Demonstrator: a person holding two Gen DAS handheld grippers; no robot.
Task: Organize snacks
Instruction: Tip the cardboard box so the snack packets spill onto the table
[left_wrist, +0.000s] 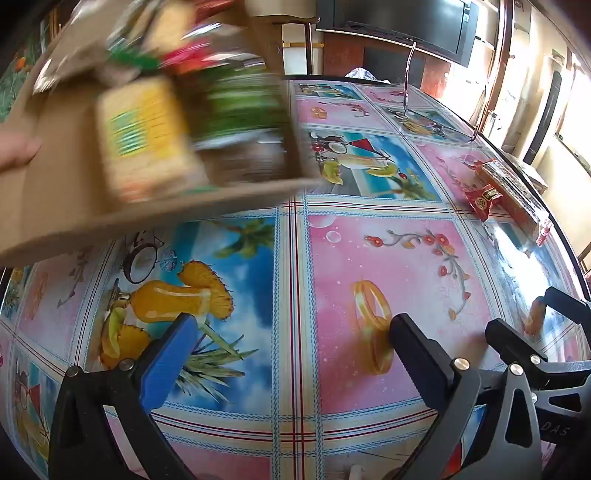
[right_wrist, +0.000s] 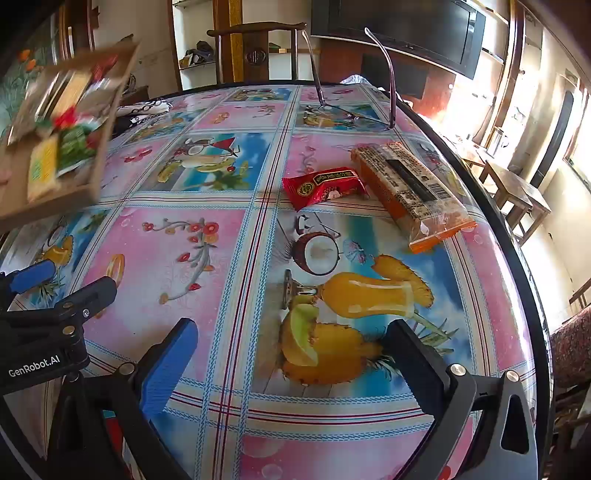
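A cardboard box (left_wrist: 66, 192) full of snack packets is held tilted above the table's left side by a bare hand (left_wrist: 16, 149); it is blurred. It also shows in the right wrist view (right_wrist: 74, 192). A red snack packet (right_wrist: 325, 186) and a long orange biscuit pack (right_wrist: 413, 192) lie on the table at the right; both also show in the left wrist view, the red packet (left_wrist: 482, 199) and the orange pack (left_wrist: 513, 192). My left gripper (left_wrist: 291, 339) is open and empty above the table. My right gripper (right_wrist: 291, 343) is open and empty.
The table (right_wrist: 229, 236) has a glossy pink and blue fruit-print cloth. A pair of glasses (right_wrist: 351, 114) lies at the far side. A wooden chair (right_wrist: 258, 48) and a dark TV (right_wrist: 399, 33) stand behind the table. The table edge curves at the right.
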